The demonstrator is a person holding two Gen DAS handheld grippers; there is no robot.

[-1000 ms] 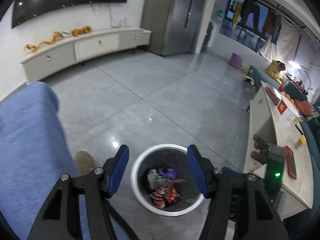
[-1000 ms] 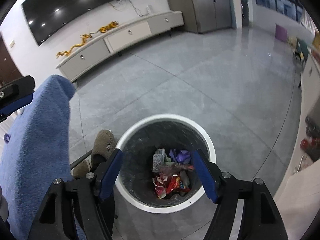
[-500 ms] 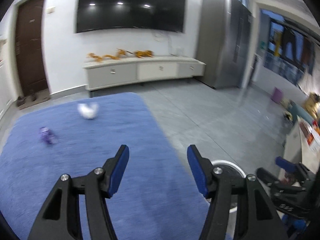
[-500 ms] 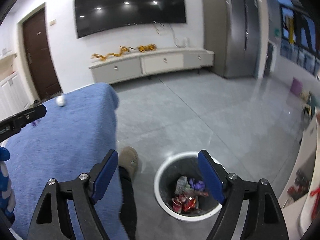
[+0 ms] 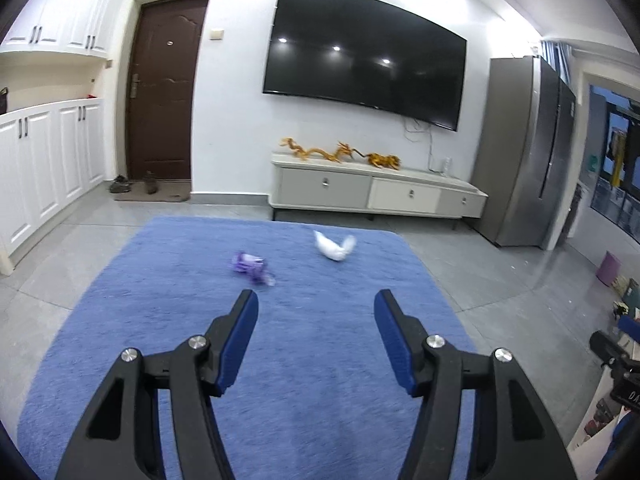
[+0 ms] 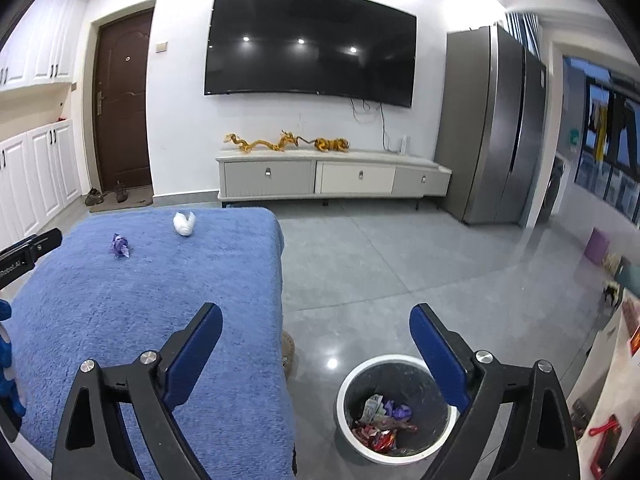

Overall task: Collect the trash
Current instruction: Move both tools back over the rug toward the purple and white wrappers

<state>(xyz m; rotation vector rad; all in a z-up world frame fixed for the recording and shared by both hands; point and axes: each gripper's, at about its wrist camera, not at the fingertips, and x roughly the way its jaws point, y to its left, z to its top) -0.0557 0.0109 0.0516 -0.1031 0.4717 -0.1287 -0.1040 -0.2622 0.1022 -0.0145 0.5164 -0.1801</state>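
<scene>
Both views have swung up from the trash bin (image 6: pixel 396 408) to the blue-covered desk (image 5: pixel 200 360). One second ago each camera looked straight down into the bin; now the left view shows the desk only, and the bin sits at the lower right of the right view. I judge the drop-off step complete and the next pickup beginning.

Left tongs (image 5: pixel 316 336): released, jaws spread wide, nothing between them. Right tongs (image 6: pixel 316 344): released, jaws spread wide, nothing held.

Remaining trash on the desk:
- Purple wrapper (image 5: pixel 250 266), just above the left jaw tip in the left view; upper left of the right view (image 6: pixel 119 246).
- White crumpled paper (image 5: pixel 334 247), above centre in the left view, to the right of the wrapper; the two are apart, not touching. It also appears in the right view (image 6: pixel 184 223).

The bin holds red and purple wrappers already, so collection is well along. I judge the purple wrapper the likelier next target for the left tongs, since it lies closest to them.

Limits of view:
- Both trash items are slightly blurred in the left view; their exact shape cannot be read.
- The desk's near edge is cut off by the tongs bodies at the bottom of each frame, so any trash there is hidden.
- The right jaw covers part of the bin rim.
- A brown shape on the floor beside the desk edge (image 6: pixel 289 354) is mostly hidden; I cannot identify it from here.
</scene>
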